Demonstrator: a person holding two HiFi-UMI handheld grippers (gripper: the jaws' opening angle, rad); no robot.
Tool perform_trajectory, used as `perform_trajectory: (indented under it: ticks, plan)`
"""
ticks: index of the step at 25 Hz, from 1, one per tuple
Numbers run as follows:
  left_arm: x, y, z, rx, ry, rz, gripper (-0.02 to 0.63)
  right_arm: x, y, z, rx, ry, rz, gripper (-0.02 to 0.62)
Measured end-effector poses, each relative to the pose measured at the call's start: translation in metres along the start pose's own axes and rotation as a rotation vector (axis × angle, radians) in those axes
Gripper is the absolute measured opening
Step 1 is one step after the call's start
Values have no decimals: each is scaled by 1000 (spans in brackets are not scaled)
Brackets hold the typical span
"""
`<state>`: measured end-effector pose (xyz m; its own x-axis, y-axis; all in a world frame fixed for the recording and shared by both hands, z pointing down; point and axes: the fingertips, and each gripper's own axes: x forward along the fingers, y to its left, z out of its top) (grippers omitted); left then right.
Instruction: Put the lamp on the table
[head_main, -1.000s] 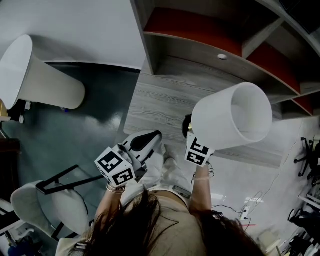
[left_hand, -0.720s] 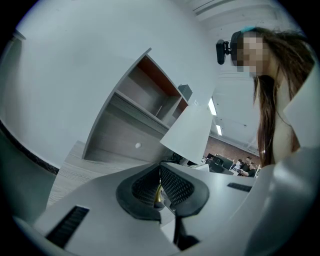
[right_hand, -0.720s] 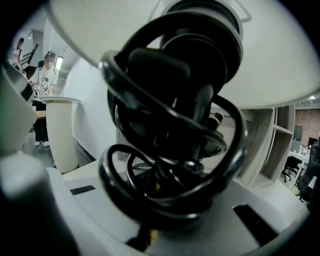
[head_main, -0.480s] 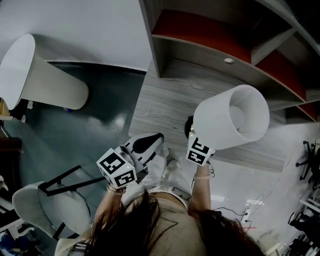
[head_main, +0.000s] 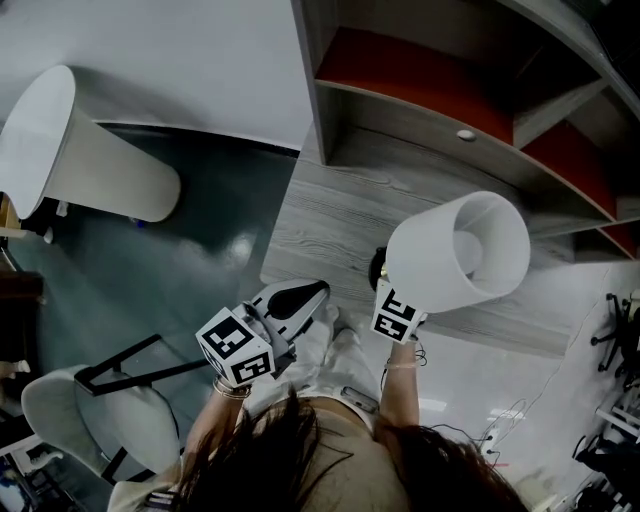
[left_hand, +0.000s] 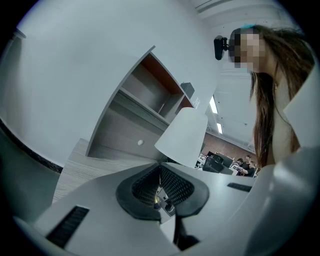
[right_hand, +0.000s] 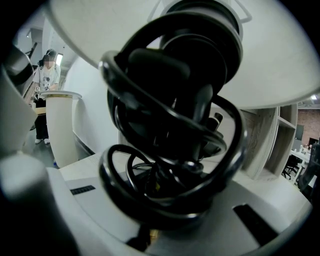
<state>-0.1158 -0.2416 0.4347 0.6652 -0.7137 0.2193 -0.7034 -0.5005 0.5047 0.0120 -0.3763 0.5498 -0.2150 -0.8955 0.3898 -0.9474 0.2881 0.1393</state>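
Tongs 1: left gripper (head_main: 312, 293) (left_hand: 161, 192), jaws closed together with nothing between them; held just off the near corner of the table (head_main: 330, 215) (left_hand: 75, 162), pointing toward it.
Tongs 2: right gripper (head_main: 390, 292) (right_hand: 160, 212), jaws clamped on the lamp's black stem among loops of cord; held above the table's near edge.
Person: dark hair (head_main: 300, 455) and two forearms, on the near side of the table.
Lamp: lamp (head_main: 460, 250) (left_hand: 182, 137) (right_hand: 280, 60) with white shade and black stem, carried in the right gripper above the near part of the table; tilted, with the shade's open top turned up toward the head view. Whether its foot touches the table cannot be told.
Cord: black cord (right_hand: 170, 150), coiled in loops round the stem beneath the shade.
Table: grey wood-grain top.
Chair: white chair (head_main: 60, 410), left of the table's near corner.
Floor: dark teal floor (head_main: 180, 260), left of the table.
Column: white column (head_main: 90, 160) (right_hand: 62, 127), well to the left of the table.
Shelf unit: grey shelf unit (head_main: 430, 70) (left_hand: 150, 95) with red-backed compartments, along the table's far edge.
Wall: white curved wall (head_main: 170, 60), beyond the table's far-left corner.
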Motion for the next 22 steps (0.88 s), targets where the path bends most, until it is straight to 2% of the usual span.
perform_trajectory:
  ticks: [22]
  plan:
    - [8,-5,-12,-5,24,-27,14,-3,11,-9,-35,-35,-20,20]
